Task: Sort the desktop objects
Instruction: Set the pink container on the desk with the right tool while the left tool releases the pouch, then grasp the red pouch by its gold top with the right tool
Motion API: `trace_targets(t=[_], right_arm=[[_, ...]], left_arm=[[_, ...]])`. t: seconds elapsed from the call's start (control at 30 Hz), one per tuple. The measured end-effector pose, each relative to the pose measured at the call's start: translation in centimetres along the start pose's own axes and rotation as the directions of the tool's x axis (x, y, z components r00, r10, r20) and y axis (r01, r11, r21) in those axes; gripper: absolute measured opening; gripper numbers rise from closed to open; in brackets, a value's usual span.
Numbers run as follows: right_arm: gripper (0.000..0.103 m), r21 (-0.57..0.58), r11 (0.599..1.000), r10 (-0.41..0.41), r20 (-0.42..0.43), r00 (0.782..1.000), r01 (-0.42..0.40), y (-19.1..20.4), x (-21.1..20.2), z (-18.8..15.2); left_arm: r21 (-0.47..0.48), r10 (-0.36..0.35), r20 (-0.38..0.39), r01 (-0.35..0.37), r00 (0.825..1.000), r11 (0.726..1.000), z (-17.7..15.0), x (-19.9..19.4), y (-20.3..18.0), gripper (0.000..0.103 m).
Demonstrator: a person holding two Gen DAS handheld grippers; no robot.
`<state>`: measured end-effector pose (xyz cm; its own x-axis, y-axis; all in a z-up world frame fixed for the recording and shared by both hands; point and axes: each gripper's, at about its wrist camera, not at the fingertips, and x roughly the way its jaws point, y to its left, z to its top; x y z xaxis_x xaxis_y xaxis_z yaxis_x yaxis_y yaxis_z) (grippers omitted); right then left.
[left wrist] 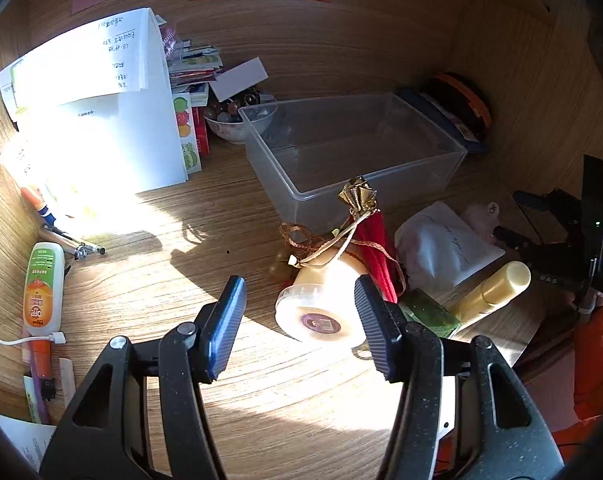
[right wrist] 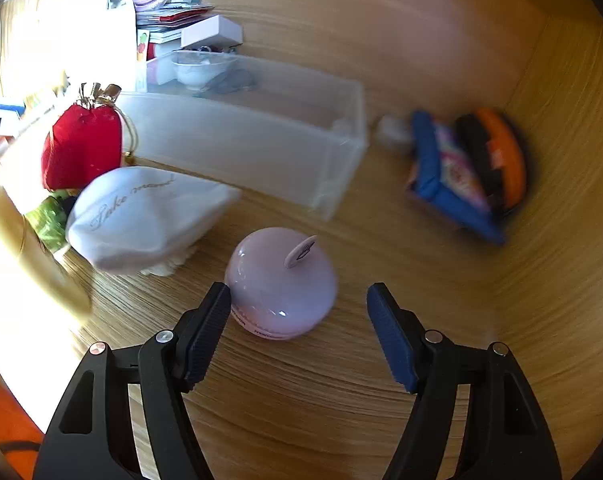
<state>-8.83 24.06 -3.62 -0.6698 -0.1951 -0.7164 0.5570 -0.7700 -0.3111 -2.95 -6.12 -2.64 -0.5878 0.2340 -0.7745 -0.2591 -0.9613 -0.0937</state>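
On wooden desk, clear plastic bin (left wrist: 353, 152) sat open, looked empty; small bowl (left wrist: 237, 124) behind it held beads, possibly marbles. Left gripper (left wrist: 301, 320) jaws spread, round tape roll (left wrist: 321, 312) between pads, axis tilted toward camera. Right gripper (right wrist: 299, 328) jaws spread wide around pink round jar (right wrist: 281, 284), upright; left pad near it, contact unclear.

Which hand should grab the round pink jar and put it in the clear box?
Probably the right gripper: it is open, with the round pink jar lying between its fingers, and the clear plastic box is just beyond.
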Motion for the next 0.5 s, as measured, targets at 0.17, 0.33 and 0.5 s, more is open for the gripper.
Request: trace_targets(t=[0.17, 0.33, 0.5], right_arm=[[0.069, -0.014, 0.999, -0.035, 0.058, 0.998, 0.036, -0.6, -3.5, 1.9], [0.080, 0.004, 0.992, 0.121, 0.114, 0.986, -0.122, 0.9, -6.0, 5.7], [0.082, -0.111, 0.956, 0.279, 0.064, 0.958, -0.271, 5.7, -5.2, 9.9]], left_arm=[[-0.004, 0.017, 0.006, -0.017, 1.000, 1.000, -0.5, 0.0, 1.1, 0.058], [0.004, 0.003, 0.005, -0.003, 1.000, 1.000, -0.9, 0.4, 1.6, 0.060], [0.015, -0.050, -0.011, 0.050, 0.999, 0.999, -1.1, 1.0, 1.7, 0.060]])
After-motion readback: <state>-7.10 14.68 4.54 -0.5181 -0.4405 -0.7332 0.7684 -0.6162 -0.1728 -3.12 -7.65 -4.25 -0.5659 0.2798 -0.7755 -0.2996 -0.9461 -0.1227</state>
